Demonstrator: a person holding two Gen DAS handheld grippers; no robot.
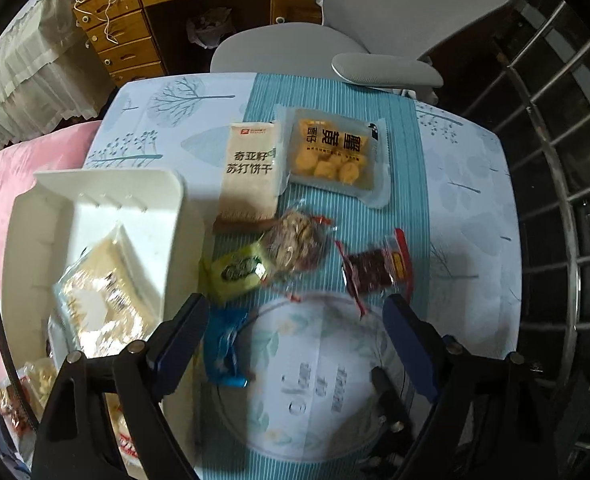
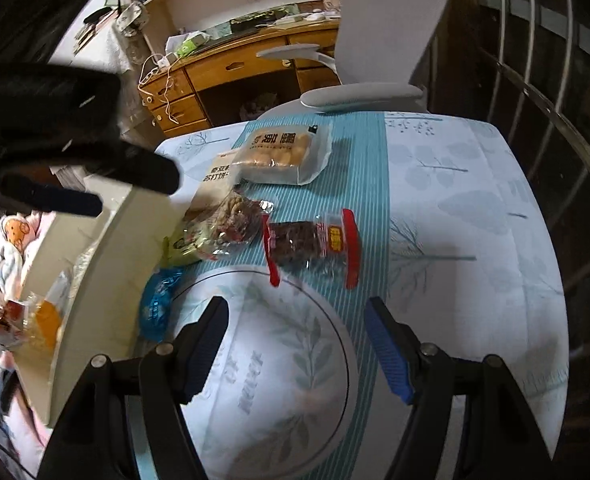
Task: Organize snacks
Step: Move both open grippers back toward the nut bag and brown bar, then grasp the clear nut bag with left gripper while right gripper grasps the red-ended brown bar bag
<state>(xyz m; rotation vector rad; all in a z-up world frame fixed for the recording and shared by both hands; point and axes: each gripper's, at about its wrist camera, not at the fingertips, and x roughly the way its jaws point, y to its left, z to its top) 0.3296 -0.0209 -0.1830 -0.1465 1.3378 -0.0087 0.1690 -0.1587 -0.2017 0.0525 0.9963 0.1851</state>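
Both grippers are hovering with fingers spread and holding nothing, the left gripper (image 1: 295, 340) beside the white bin (image 1: 107, 216) already holding packets, the right gripper (image 2: 295, 344) facing the red-edged packet (image 2: 313, 246) on the table (image 2: 475, 208), likely the next pick, needing a forward reach.

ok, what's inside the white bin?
White bin holds one clear cracker-type packet. The right wrist view shows further wrappers; anything under them is covered.
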